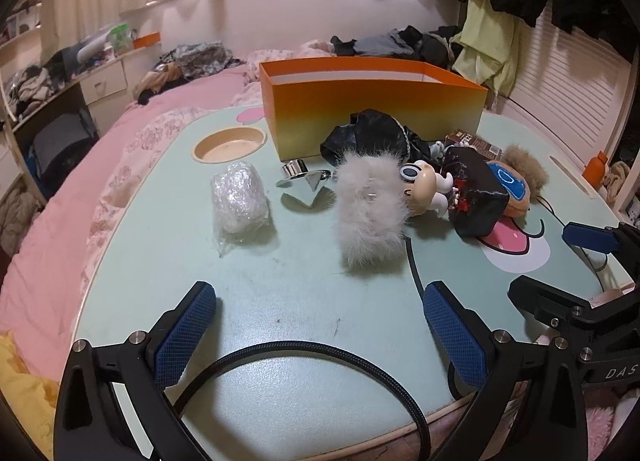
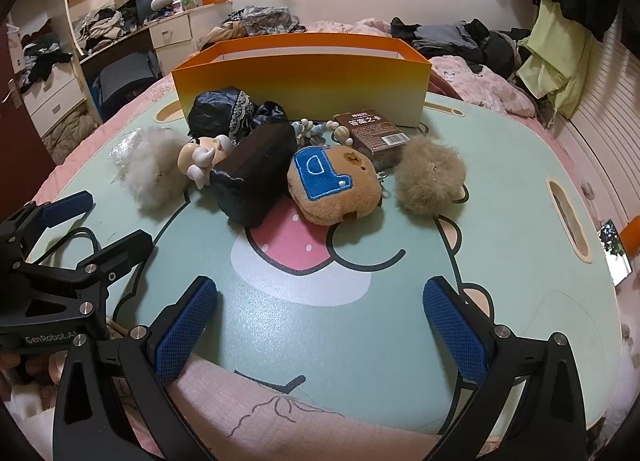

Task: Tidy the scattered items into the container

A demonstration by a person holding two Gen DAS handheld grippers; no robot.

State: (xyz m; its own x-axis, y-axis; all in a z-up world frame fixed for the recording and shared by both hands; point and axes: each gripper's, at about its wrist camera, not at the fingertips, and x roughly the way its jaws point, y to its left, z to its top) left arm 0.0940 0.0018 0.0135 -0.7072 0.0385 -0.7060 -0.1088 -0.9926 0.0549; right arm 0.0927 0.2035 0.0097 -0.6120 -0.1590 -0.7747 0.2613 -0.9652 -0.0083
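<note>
Mint-green tabletop [image 1: 280, 301] on the bed is carrying the clutter in front of the orange box [image 1: 372, 109]. Nearest it, the white fluffy piece [image 1: 370, 209] is lying lengthwise toward the left tool [image 1: 320, 329], gaping empty; the right tool [image 2: 320, 325], likewise spread and empty, is sitting farther off.

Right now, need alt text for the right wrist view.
The open right gripper hovers low over a mint cartoon table, holding nothing. Ahead lie a brown plush, tan furry ball, white fluffy item and brown carton before an orange box.
</note>
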